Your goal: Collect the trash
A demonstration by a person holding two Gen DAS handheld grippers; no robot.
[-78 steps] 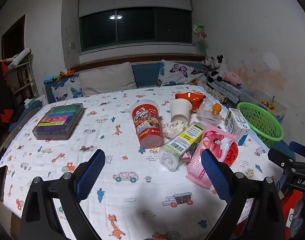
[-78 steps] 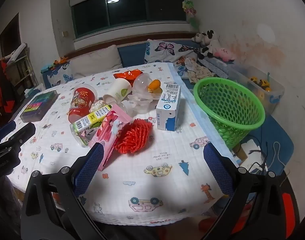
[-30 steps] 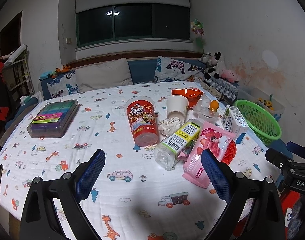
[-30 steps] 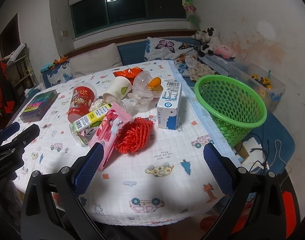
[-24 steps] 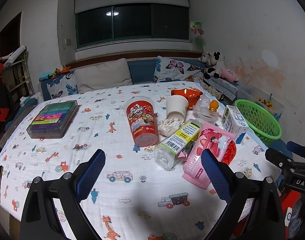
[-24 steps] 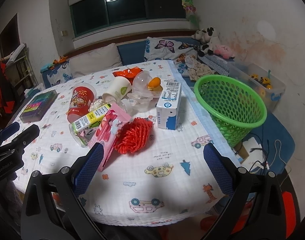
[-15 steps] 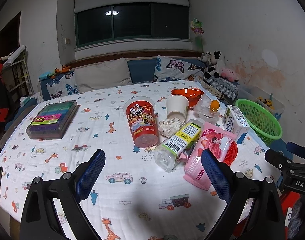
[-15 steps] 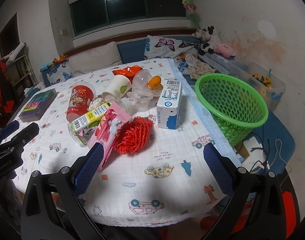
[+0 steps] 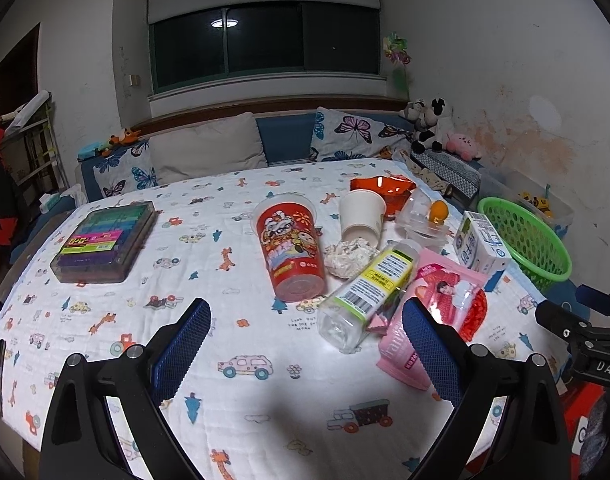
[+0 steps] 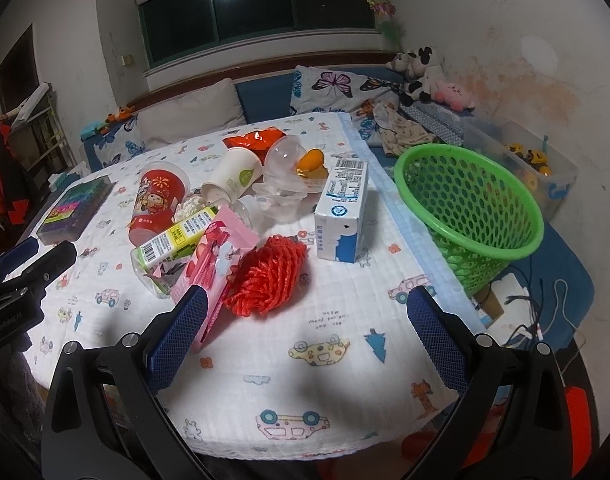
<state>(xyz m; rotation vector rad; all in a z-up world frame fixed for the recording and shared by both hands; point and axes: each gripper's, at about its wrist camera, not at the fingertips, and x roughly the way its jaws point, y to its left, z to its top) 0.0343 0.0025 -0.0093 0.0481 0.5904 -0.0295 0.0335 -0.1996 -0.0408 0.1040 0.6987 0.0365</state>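
Note:
Trash lies in a cluster on the cartoon-print tablecloth (image 9: 233,392): a red cup (image 9: 291,246), a white paper cup (image 9: 361,216) on its side, a crumpled tissue (image 9: 349,254), a clear bottle with a yellow-green label (image 9: 367,294), a pink packet (image 9: 429,312), a red foam net (image 10: 267,276), a blue-white milk carton (image 10: 341,210), clear plastic shells (image 10: 283,186) and an orange wrapper (image 10: 257,140). A green mesh basket (image 10: 469,208) stands off the table's right edge. My left gripper (image 9: 305,344) hangs open before the bottle. My right gripper (image 10: 305,326) hangs open just short of the net.
A case of coloured pens (image 9: 103,236) lies at the table's far left. Cushions (image 9: 205,146) and plush toys (image 9: 437,128) line the bench behind. A clear storage bin (image 10: 521,160) sits beyond the basket; cables (image 10: 541,320) trail on the blue floor mat.
Both views have drifted slightly toward the trash pile, so the objects sit a little nearer and lower. Both grippers stay open and nothing on the table has moved.

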